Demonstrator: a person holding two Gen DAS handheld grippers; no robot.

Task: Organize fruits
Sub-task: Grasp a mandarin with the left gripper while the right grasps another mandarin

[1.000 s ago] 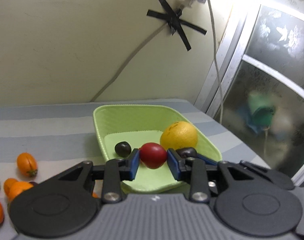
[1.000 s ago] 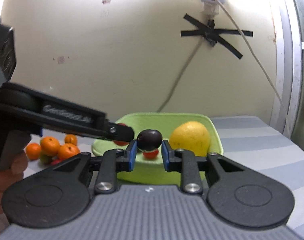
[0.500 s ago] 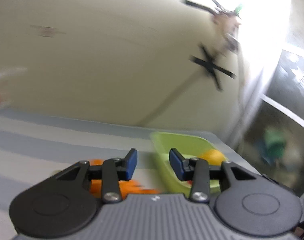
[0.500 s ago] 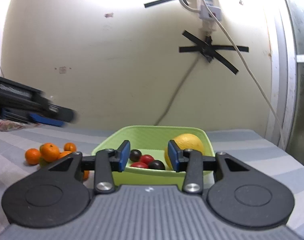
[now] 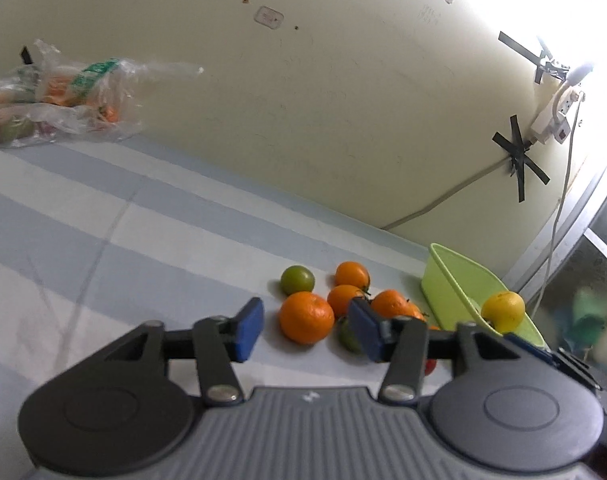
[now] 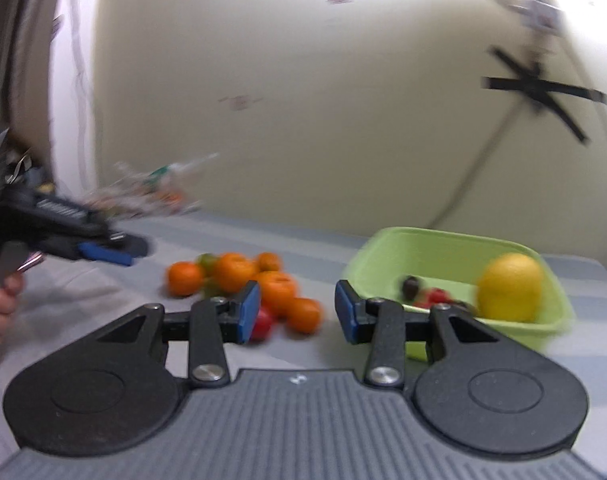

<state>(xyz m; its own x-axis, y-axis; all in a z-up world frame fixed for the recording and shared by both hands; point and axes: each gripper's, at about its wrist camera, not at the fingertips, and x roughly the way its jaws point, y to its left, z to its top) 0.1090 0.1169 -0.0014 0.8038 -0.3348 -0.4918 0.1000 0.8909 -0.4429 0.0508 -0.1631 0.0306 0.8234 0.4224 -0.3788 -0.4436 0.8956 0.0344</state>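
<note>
My left gripper point(image 5: 305, 330) is open and empty, held above the striped cloth with a large orange mandarin point(image 5: 306, 318) between its blue pads. More mandarins point(image 5: 352, 274) and a green fruit point(image 5: 297, 279) lie just beyond. The green basket point(image 5: 449, 286) stands to the right with a yellow citrus point(image 5: 502, 311) in it. My right gripper point(image 6: 297, 314) is open and empty, between the mandarin pile point(image 6: 277, 286) and the basket point(image 6: 455, 240). The basket holds the yellow citrus point(image 6: 509, 286), a dark plum point(image 6: 410, 286) and red fruits point(image 6: 435, 295). The right wrist view is blurred.
A clear plastic bag of fruit point(image 5: 59, 100) lies at the far left against the wall. A cable and power strip point(image 5: 551, 120) hang on the wall at right. The left gripper point(image 6: 103, 252) and the hand holding it show at the left of the right wrist view.
Both grippers let go of their fruit into the basket and opened. Both swung left, away from the basket toward the mandarin pile.
</note>
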